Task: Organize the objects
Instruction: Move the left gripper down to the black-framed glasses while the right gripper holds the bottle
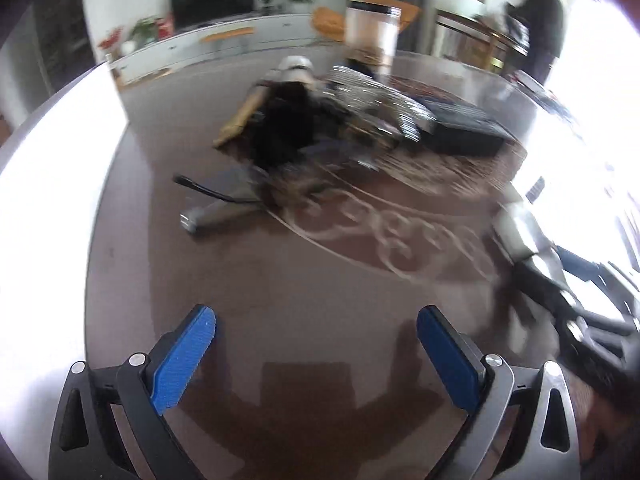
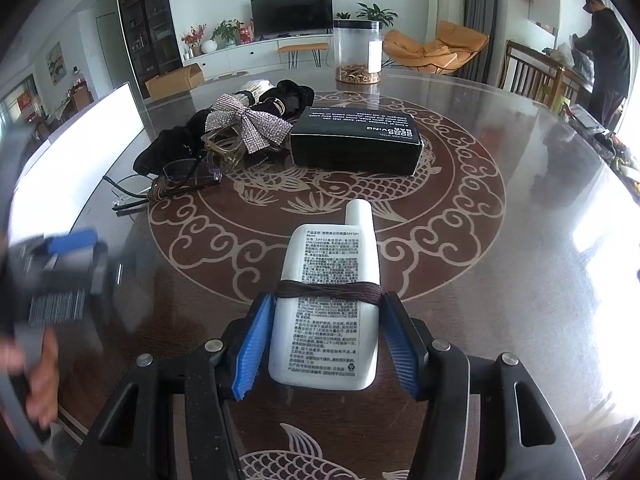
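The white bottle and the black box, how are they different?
The white bottle is slim with a cap; the black box is flat and blocky. The bottle sits between the right gripper pads, a brown hair tie around it; the box lies free. Both carry printed text.

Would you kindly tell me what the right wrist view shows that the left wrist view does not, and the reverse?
Only the right wrist view: the right claw shut on a white bottle with a brown band round it, and readable print on the black box.
Only the left wrist view: the left claw open and empty over the table.
Both: the box, the sparkly bow, the clear jar, the TV.
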Available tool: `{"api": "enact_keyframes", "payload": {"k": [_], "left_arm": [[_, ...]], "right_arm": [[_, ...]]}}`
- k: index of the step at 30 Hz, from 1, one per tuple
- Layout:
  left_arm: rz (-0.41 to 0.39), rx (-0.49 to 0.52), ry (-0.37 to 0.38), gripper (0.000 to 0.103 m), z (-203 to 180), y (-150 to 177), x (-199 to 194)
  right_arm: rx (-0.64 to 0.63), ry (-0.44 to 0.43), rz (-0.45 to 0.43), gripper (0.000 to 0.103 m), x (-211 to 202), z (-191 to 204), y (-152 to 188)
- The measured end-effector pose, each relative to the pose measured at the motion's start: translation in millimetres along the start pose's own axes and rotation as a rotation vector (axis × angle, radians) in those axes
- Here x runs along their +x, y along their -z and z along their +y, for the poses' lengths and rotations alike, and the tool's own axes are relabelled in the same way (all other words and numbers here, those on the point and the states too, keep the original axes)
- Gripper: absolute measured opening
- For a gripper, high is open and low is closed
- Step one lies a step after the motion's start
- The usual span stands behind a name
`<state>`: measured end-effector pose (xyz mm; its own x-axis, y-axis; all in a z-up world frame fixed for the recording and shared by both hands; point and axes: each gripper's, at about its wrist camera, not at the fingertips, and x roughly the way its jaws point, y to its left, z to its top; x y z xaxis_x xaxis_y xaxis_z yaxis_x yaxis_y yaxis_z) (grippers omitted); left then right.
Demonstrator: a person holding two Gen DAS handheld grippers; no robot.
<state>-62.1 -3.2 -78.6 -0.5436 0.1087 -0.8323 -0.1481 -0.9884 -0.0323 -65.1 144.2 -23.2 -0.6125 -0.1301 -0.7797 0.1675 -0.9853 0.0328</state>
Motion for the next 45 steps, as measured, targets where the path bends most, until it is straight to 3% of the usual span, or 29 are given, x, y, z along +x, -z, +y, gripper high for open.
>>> {"api": "enact_keyframes", "payload": {"k": [2,4,7,10,12,15,18,22,28,29,30,34,40,45], "left_arm": [[-0.057,0.016,-0.041,0.102,-3.9,-3.8,-13.7],[-0.148,0.033,-0.14,0.102,-6.0,-17.6,-28.7],[-0.244,0.019,-0.226,0.102,-3.2,-55.4,-33.5],[-0.235,0.02,-0.202,0.103,3.0,-88.6,-15.5],[-0.14,0.039,-0.186,0.103,4.8,-102.5,10.6],[-0.021,0.038,-0.137,0.102,7.3,-107.3,43.2],[0.028,0.03,-0.097,0.102,8.1,-91.9,54.7],[0.02,0.093,-0.096,0.102,-5.3,-70.9,48.9],[0.028,0.182,-0.024,0.102,-31.0,-39.3,28.4],[0.031,0.184,-0.03,0.098,-33.3,-34.0,23.6],[0.042,0.17,-0.031,0.098,-31.2,-31.3,20.5],[0.062,0.046,0.085,0.098,-16.2,-26.4,2.4],[0.0,-0.043,0.069,0.098,-1.9,-32.7,-29.9],[-0.072,-0.145,0.045,0.099,17.1,-54.5,-58.2]], "right_arm": [[-0.001,0.002,0.0,0.057,0.2,0.0,0.3],[-0.006,0.006,0.0,0.057,0.0,0.4,0.9],[-0.012,0.009,0.001,0.058,0.8,1.4,0.9],[-0.015,0.01,0.002,0.058,1.1,1.5,1.0],[-0.013,0.009,0.001,0.058,1.1,1.5,0.9],[-0.011,0.005,0.0,0.058,1.2,0.9,0.6],[-0.01,0.004,0.0,0.058,1.5,0.9,0.4],[-0.008,0.002,-0.001,0.058,2.0,1.1,-0.2],[-0.004,-0.003,-0.002,0.059,2.3,0.9,-0.8],[-0.004,-0.004,-0.002,0.059,2.5,0.9,-0.9],[-0.002,-0.007,-0.003,0.059,2.3,0.6,-0.8],[0.013,-0.022,-0.006,0.059,3.3,-2.0,-1.5],[0.004,-0.012,-0.005,0.059,3.2,-0.6,-1.2],[-0.01,0.05,0.006,0.058,4.5,-0.8,0.3]]}}
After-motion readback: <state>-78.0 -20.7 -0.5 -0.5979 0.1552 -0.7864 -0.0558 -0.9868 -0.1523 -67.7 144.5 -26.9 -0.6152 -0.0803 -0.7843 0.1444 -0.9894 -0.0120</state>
